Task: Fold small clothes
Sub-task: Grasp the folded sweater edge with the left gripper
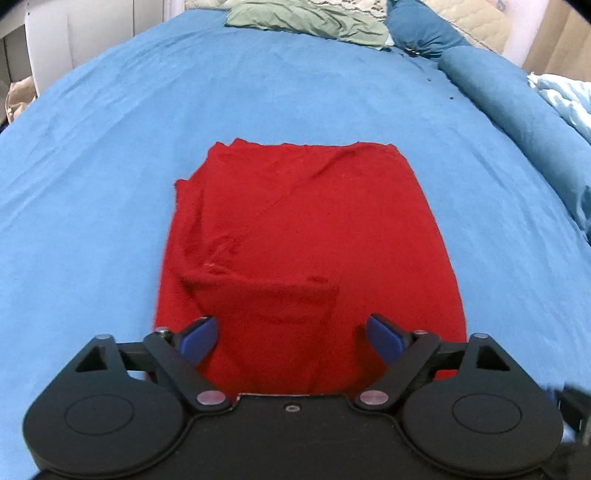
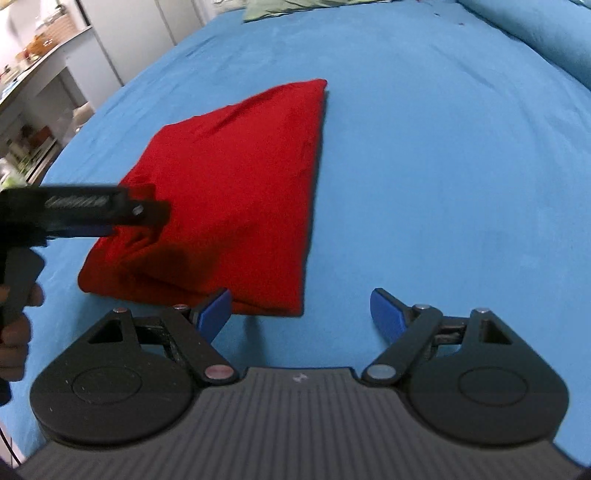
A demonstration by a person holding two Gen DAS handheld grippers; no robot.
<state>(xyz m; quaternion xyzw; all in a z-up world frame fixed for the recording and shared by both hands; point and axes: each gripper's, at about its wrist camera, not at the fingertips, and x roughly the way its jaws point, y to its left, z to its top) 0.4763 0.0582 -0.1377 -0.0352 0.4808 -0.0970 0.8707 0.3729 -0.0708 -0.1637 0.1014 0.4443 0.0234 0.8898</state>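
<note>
A red garment [image 1: 306, 240] lies folded into a rough rectangle on the blue bed sheet [image 1: 110, 166]. My left gripper [image 1: 291, 338] is open and empty, hovering over the garment's near edge. In the right wrist view the same red garment [image 2: 236, 192] lies left of centre. My right gripper [image 2: 301, 314] is open and empty, just off the garment's near right corner, above bare sheet [image 2: 443, 184]. The left gripper's black body [image 2: 74, 210] shows blurred over the garment's left side, held by a hand.
A green cloth [image 1: 314, 22] and pillows [image 1: 417, 33] lie at the head of the bed. A rolled blue duvet [image 1: 517, 110] runs along the right side. Shelves and a counter [image 2: 33, 92] stand off the bed's left edge.
</note>
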